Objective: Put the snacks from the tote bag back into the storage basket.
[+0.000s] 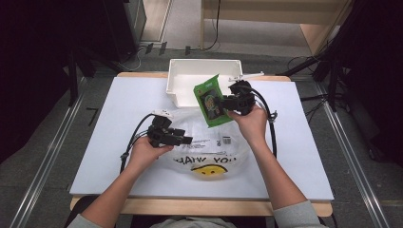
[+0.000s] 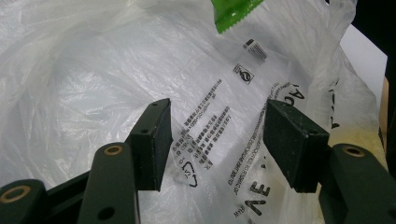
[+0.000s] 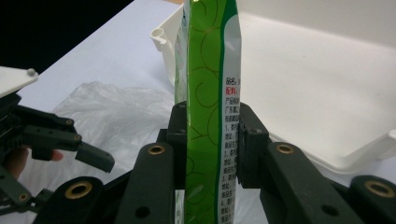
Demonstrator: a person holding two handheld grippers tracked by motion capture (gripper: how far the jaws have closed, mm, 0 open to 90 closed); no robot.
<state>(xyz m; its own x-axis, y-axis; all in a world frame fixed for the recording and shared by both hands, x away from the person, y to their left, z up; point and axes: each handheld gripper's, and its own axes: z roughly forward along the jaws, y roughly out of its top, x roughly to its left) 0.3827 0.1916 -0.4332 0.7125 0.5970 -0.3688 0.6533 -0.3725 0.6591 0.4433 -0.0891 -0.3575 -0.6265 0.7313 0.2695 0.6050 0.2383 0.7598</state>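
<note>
High view: right gripper [image 1: 231, 103] clamps green snack pack [image 1: 211, 100] center frame, left gripper [image 1: 186, 139] w/ jaws apart over plastic bag [image 1: 209, 147].

Even overhead light, bright on white table [image 1: 119, 142]; dark room edges. Soft shadows under right gripper [image 1: 236, 102]. Glare on plastic bag [image 2: 93, 93] beyond left gripper jaws. Sharp focus, slight softness.

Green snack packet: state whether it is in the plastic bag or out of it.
Out. The right gripper holds the green snack packet clamped in the air, above the plastic bag and beside the white bin.
</note>
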